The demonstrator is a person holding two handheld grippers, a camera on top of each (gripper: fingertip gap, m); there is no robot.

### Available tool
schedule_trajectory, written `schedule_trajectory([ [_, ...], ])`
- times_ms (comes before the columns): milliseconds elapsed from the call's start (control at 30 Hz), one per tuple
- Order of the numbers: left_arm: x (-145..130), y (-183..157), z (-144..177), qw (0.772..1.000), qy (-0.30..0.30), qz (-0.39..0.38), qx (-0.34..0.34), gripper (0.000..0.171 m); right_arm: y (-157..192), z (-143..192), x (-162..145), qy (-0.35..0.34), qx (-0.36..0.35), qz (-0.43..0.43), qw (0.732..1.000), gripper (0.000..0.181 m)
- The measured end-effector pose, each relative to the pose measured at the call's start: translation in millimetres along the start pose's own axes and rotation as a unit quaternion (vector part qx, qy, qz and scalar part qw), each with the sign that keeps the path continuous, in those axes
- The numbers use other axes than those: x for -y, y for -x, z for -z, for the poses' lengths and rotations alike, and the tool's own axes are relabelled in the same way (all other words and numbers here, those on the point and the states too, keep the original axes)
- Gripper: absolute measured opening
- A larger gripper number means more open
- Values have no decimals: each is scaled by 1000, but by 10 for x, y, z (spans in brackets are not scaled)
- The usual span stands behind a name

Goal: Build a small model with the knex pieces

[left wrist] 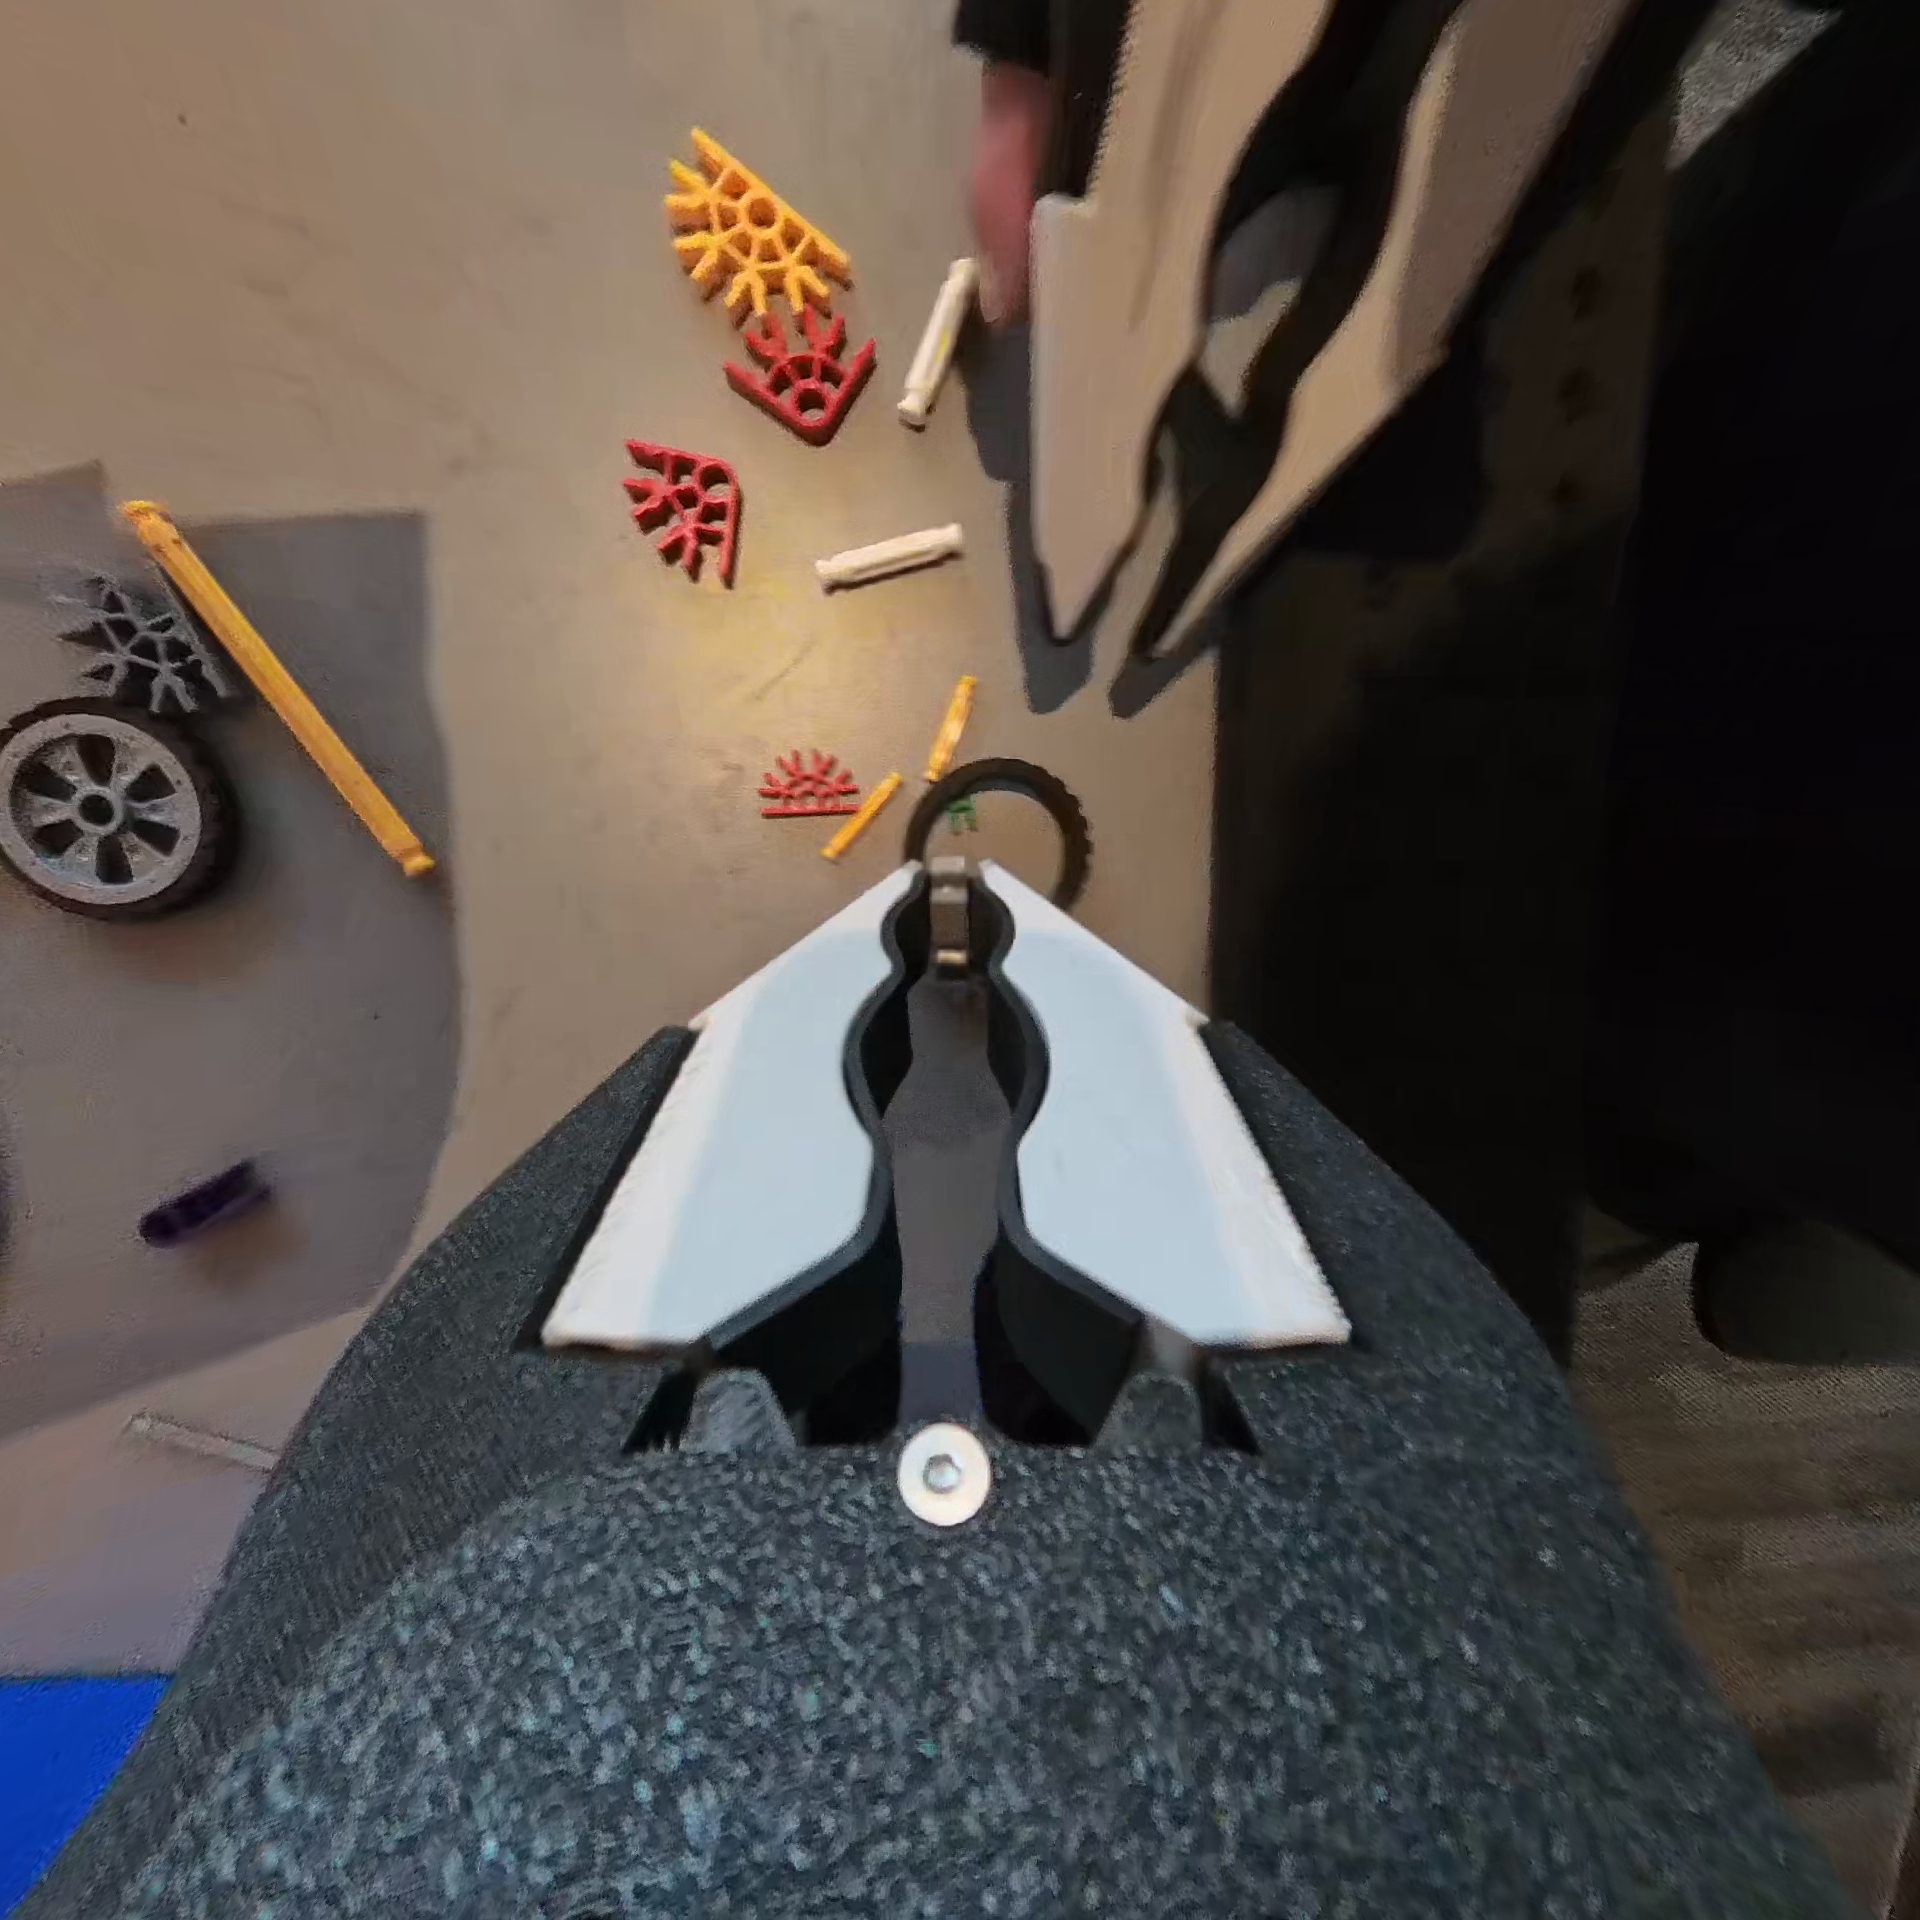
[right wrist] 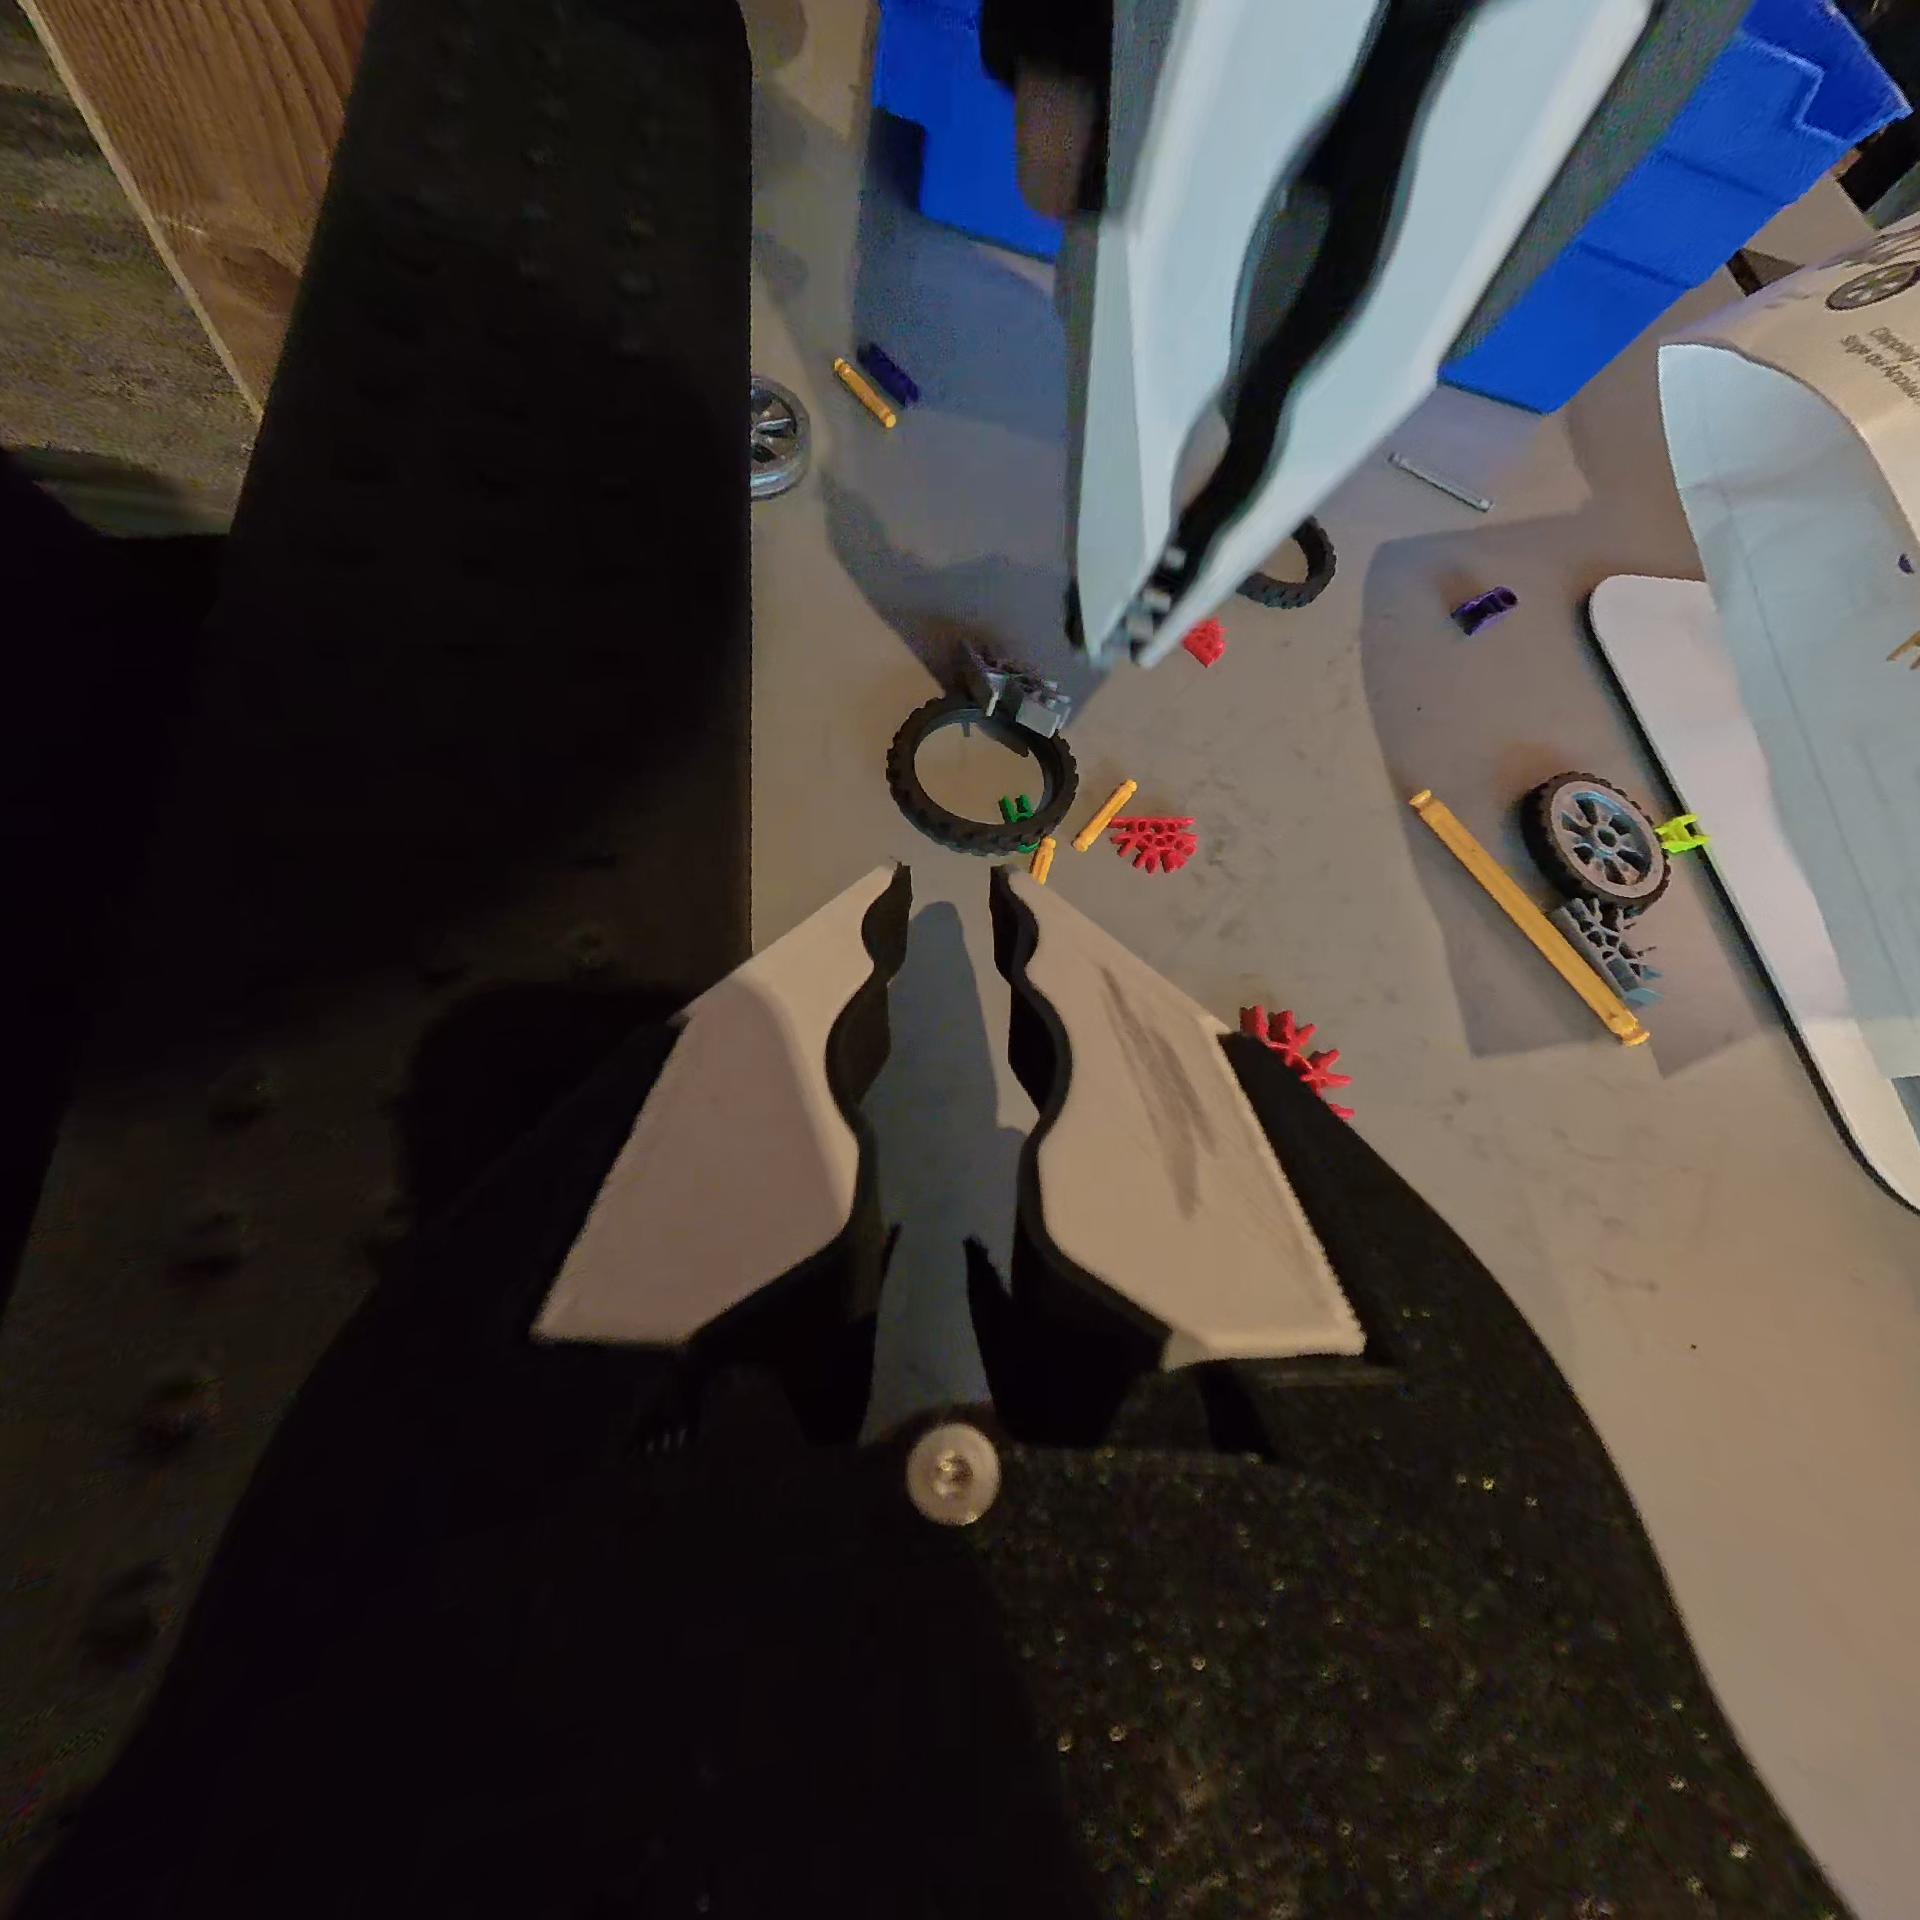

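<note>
My left gripper (left wrist: pixel 951 883) is shut on a small grey piece (left wrist: pixel 951 914) at its tips, held above the tan table (left wrist: pixel 416 260). It also shows from the front in the right wrist view (right wrist: pixel 1127 639), with the grey piece (right wrist: pixel 1153 613) between its tips. Just beyond it a black tyre ring (left wrist: pixel 997 821) lies on the table. In the right wrist view the tyre ring (right wrist: pixel 982 774) has a grey connector (right wrist: pixel 1013 696) resting on its far rim and a small green piece (right wrist: pixel 1016 808) inside. My right gripper (right wrist: pixel 948 881) is open and empty, just short of the ring.
Yellow (left wrist: pixel 753 223) and red connectors (left wrist: pixel 691 509), white rods (left wrist: pixel 888 556), a long yellow rod (left wrist: pixel 275 686) and a grey wheel (left wrist: pixel 99 805) lie scattered. A blue bin (right wrist: pixel 1662 208) and white paper (right wrist: pixel 1766 727) stand beyond. A dark perforated panel (right wrist: pixel 499 520) borders the table. My right fingertips sit around 6 cm from my left ones.
</note>
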State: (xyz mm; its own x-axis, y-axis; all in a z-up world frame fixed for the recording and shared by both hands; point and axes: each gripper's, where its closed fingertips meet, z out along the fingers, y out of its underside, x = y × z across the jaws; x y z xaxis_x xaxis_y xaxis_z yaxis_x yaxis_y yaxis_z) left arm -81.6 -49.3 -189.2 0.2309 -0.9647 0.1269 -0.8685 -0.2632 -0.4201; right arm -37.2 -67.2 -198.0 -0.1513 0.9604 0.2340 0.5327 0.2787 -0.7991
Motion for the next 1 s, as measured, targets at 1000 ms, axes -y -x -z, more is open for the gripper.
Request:
schedule_trajectory([
  [1000, -2884, 506, 1102, 941, 166, 249, 161, 16, -34, -43, -64, 7, 11, -23, 1000, 15],
])
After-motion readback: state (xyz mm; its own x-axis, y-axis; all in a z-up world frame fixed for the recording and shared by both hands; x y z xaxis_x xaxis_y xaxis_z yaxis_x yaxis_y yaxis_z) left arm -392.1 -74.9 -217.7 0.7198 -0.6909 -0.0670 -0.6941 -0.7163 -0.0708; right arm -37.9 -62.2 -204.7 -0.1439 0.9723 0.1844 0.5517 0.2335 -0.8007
